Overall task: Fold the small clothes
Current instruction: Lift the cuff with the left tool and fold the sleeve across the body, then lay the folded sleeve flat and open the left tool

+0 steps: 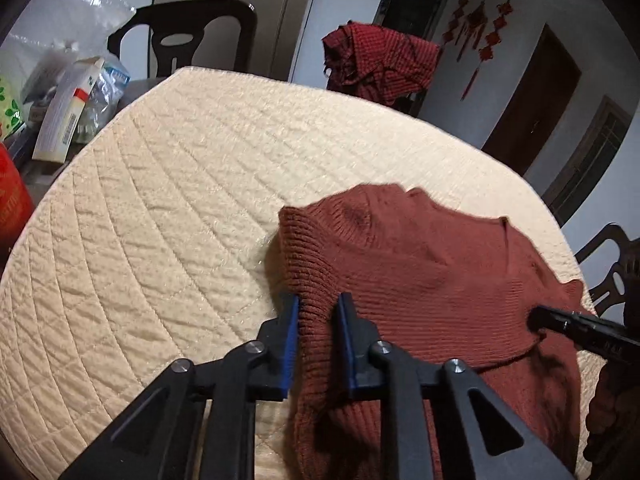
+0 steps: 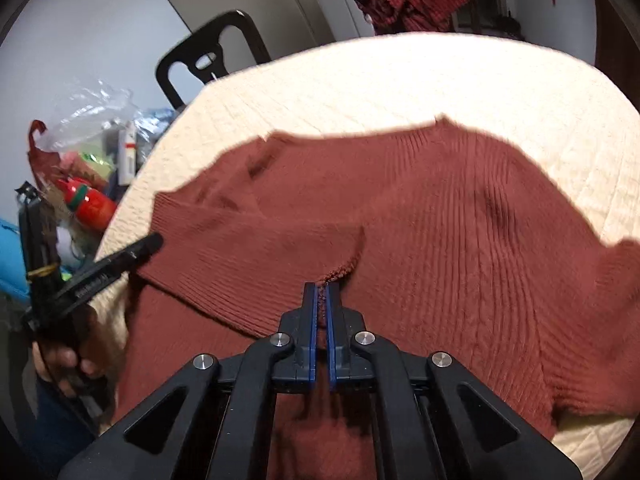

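Note:
A rust-red ribbed knit sweater [image 1: 424, 276] lies on a cream quilted round table [image 1: 180, 184]. My left gripper [image 1: 318, 300] is shut on the sweater's ribbed edge, a thick fold bunched between the blue pads. My right gripper [image 2: 321, 286] is shut on another edge of the sweater [image 2: 440, 216], pinched thin between its pads, with that part folded over the body. The right gripper's tip shows at the right in the left wrist view [image 1: 536, 314]. The left gripper's tip shows at the left in the right wrist view [image 2: 154, 242].
A dark chair [image 1: 192, 36] stands behind the table, another [image 1: 612, 264] at the right. A red checked garment [image 1: 380, 60] hangs beyond the far edge. Boxes, bags and bottles [image 1: 72, 108] are piled left of the table. The table's left part [image 1: 160, 220] is bare.

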Demonstrator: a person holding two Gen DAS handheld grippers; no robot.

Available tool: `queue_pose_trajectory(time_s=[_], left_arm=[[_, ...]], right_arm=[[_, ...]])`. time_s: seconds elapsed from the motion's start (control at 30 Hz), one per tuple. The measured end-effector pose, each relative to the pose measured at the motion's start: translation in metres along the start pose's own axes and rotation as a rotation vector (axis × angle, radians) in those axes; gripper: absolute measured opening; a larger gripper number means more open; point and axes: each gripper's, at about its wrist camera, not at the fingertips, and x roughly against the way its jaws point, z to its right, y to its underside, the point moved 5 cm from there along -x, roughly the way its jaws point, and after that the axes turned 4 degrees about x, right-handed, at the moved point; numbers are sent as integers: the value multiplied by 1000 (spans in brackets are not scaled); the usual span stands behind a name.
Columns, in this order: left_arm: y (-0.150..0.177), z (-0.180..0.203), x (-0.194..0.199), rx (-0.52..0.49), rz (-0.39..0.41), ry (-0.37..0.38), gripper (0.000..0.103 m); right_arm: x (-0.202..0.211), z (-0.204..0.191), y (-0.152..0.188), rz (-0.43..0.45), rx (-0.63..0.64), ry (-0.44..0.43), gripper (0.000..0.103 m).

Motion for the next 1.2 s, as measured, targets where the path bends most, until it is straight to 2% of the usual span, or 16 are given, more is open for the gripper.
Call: queue_pose_trajectory(time_s=[0.1,0.23,0.47,0.57,0.63,0.67,0.77,0.87,0.93,1.0,1.13,1.2], left_arm=[[-3,-2,2,-10,21,-12,21],[0,-10,0,2,6,-25,21],[-14,8,19,-44,76,-11,21],[-21,18,8,-68,59,1,21],[-21,19,-7,-73,23,-16,21],[-20,18,-15,-76,2,-34,21],[-15,13,-25,-68,-17,-44,22],[-10,12,-12,-61,-17,-28,22],[-1,12,-2,-74,-12,-13,22],[10,11,1,-81,-25,-15,22],[19,11,7,-107,-14,-51,22],[23,13,17,-106,-6,-36,22]], right_arm=[[1,4,-4,21,-2,11,3],[-16,15,4,-38,-16,29,4],[0,8,-8,29,-5,25,4],[-8,7,-15,26,-1,16,4],[-25,9,-15,-14,1,15,4],[-31,13,-12,-42,-7,30,4],[-31,18,-13,-37,-24,20,4],[-12,10,-8,-10,22,45,4],[-7,5,4,-19,40,27,4],[-12,7,15,-51,54,36,4],[-3,10,20,-31,53,56,8],[9,10,26,-17,65,56,9]])
